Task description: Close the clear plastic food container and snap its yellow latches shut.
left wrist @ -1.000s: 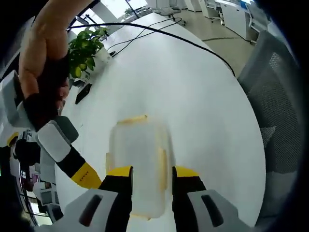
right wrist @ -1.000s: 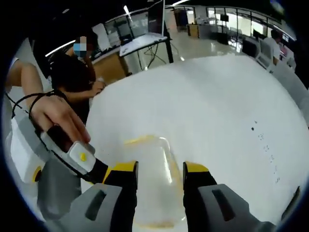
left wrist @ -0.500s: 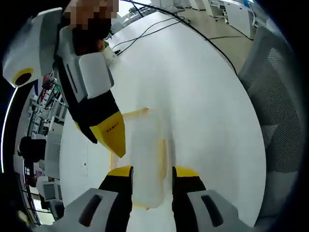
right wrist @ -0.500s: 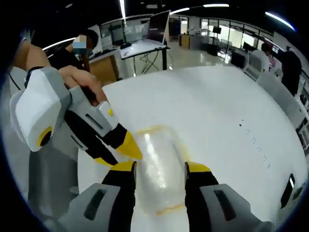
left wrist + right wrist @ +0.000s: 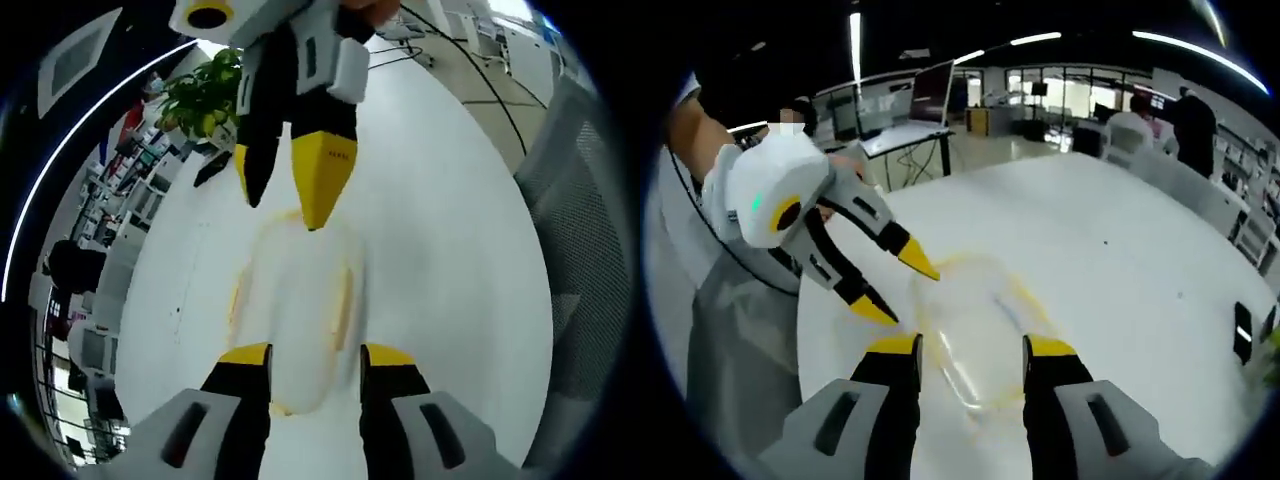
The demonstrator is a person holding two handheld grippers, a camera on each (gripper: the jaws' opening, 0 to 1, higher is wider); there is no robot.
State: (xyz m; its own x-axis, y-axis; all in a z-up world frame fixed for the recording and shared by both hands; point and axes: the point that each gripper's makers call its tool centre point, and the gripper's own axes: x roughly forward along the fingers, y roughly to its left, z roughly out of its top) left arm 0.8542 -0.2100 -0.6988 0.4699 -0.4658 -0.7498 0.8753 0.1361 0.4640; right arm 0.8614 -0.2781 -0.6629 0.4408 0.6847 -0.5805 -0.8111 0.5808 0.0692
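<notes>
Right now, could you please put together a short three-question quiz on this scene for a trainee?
1. True or false: the clear plastic food container rests on the white table.
2. In the left gripper view, where do the right gripper tips point? A) at the container's far end B) at the potted plant C) at the grey chair
3. Fill in: in the right gripper view, the left gripper comes in from the ____ side of the picture, jaws apart beside the container.

Key: 1 true; 2 A; 3 left.
</notes>
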